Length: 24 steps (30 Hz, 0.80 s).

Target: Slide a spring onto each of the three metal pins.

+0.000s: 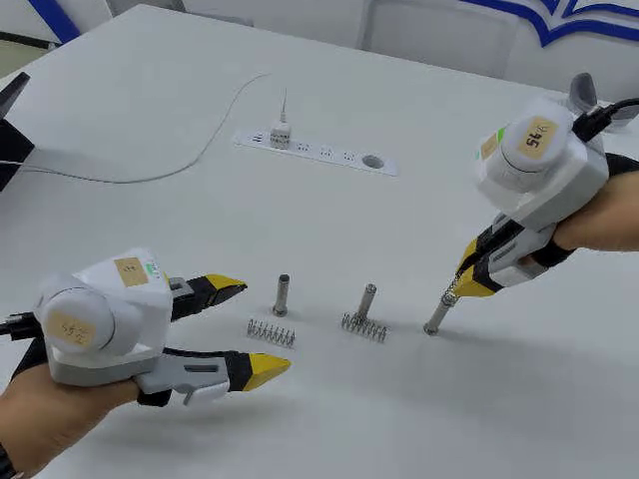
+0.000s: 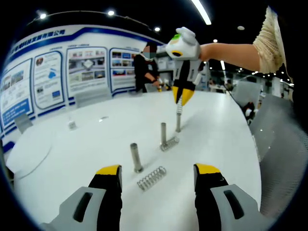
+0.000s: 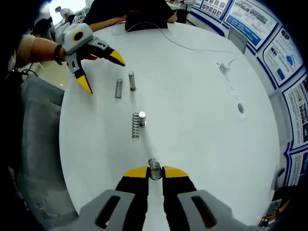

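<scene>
Tabletop (image 1: 200, 220): white, carries all parts.
Left gripper (image 3: 106, 76): near left, fingers spread, empty, flanking the left spring (image 1: 272, 332), likely to take it.
Right gripper (image 1: 461, 282): fingers clenched on third spring (image 3: 154, 169), aligned atop right pin (image 1: 437, 317) for threading.
Left pin (image 1: 282, 295), middle pin (image 1: 366, 300): upright, bare.
Middle spring (image 1: 363, 326): lying beside the middle pin.

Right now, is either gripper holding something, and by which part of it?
The right gripper is shut on a spring, pinching it by its upper end, with the lower end at the top of a pin. The left gripper is open and holds nothing.
</scene>
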Tool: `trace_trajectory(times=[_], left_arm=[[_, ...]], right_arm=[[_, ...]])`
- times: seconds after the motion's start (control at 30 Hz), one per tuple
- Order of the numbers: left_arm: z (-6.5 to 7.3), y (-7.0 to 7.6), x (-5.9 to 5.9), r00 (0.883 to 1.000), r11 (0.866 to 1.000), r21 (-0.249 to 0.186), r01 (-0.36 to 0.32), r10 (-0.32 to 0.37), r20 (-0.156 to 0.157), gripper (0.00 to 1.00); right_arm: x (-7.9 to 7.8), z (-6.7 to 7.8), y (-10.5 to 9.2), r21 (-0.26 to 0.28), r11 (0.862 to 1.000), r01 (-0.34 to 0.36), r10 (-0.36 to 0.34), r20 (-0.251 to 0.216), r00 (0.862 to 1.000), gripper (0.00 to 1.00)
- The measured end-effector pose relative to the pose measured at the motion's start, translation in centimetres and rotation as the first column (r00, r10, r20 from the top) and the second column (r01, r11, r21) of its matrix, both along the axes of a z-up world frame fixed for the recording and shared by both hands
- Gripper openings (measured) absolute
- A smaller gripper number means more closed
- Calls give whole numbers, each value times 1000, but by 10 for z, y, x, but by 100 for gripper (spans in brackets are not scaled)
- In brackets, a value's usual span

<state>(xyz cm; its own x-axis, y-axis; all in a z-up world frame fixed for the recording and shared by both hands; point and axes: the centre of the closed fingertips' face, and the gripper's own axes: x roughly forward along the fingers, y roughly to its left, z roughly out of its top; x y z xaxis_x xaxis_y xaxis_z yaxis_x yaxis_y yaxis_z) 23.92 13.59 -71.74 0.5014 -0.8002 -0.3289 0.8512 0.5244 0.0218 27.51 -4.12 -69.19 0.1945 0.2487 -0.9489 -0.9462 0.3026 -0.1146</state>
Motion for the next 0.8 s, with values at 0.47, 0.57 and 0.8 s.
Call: trace_trajectory(times=[0.47,0.57,0.8], left_arm=[[-1,1,2,1000,1000,-4,0,0,-4,61],[0,1,2,1000,1000,-5,1,-1,-3,61],[0,2,3,1000,1000,-5,-2,2,-2,61]], right_arm=[[1,-27,2,-29,999,14,-16,-39,999,12],[1,-32,1,-34,999,19,-21,-45,999,12],[1,-41,1,-37,999,28,-30,-51,998,12]])
